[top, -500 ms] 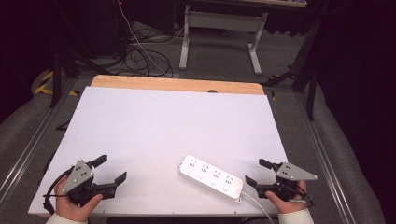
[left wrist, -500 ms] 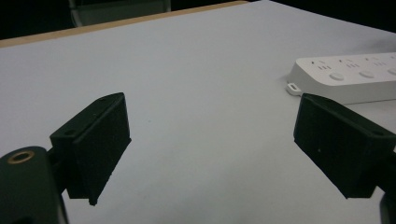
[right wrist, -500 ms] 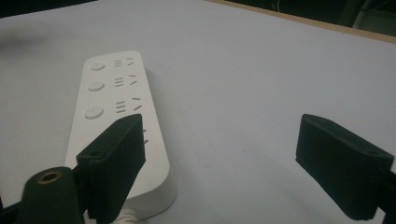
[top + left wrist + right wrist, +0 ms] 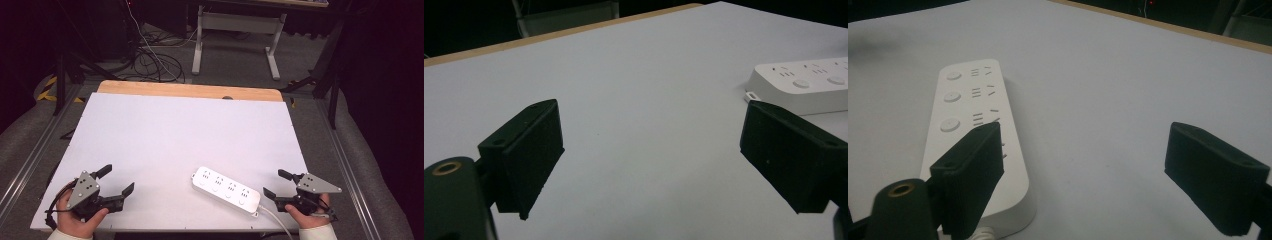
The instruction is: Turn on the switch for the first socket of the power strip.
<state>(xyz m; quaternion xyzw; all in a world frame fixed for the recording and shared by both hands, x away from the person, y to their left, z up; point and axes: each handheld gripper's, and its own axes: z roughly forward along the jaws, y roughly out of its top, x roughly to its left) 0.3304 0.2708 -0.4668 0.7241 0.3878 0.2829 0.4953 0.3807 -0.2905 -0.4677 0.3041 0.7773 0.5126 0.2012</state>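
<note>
White power strip [image 4: 227, 190] lay flat near the front edge of the white table [image 4: 190, 135], nearer the right gripper [image 4: 279, 184] than the left gripper [image 4: 116, 181], its cord trailing off the front edge. Both grippers rested low at the near corners, jaws spread wide, nothing held. Judged rigid, light, smooth-cased and likely slippery; best pinched across its narrow width at mid-body, clear of the cord.

Both black two-jaw grippers, left [image 4: 116, 183] and right [image 4: 274, 183], carry grey three-cornered plates with dark screw holes; white sleeve cuffs [image 4: 67, 235] show.
</note>
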